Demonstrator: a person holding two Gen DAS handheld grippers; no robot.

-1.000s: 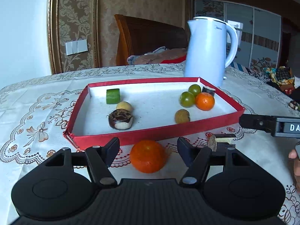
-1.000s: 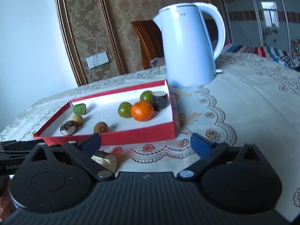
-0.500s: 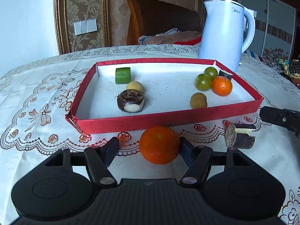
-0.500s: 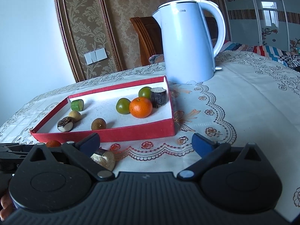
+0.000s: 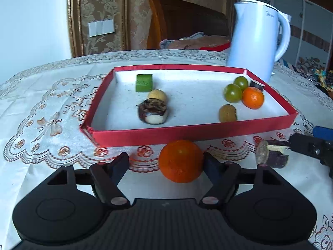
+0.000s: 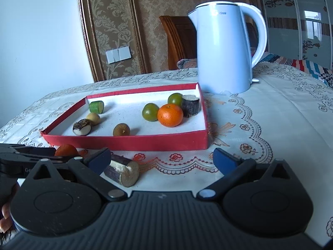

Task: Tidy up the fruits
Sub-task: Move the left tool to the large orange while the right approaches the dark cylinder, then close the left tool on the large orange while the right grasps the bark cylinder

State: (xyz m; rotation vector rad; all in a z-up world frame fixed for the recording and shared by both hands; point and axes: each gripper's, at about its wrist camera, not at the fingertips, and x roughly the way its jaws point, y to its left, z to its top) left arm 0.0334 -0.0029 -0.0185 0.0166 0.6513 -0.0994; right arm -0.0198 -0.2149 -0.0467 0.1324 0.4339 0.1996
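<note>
Fingers of the left gripper [image 5: 165, 164] stand wide apart around the loose orange [image 5: 180, 160], which now sits hard against the right-hand finger with a clear gap on the other side; a second ago it lay centred between them. The view has swung left and lifted, so the red tray [image 5: 193, 134] shows more of its floor. Nothing is clamped yet, and the fruit rests on the tablecloth [image 5: 41, 108] just in front of the tray's near wall. I judge the off-centre seat may let it roll when the jaws close.

Right gripper [image 6: 162, 159] is likewise spread and empty, its left finger now touching or just beside the dark cane stub [image 6: 122, 170] lying on the cloth. Both pieces remain outside the tray, where another orange [image 6: 170, 115], green fruits and a second stub already lie.
</note>
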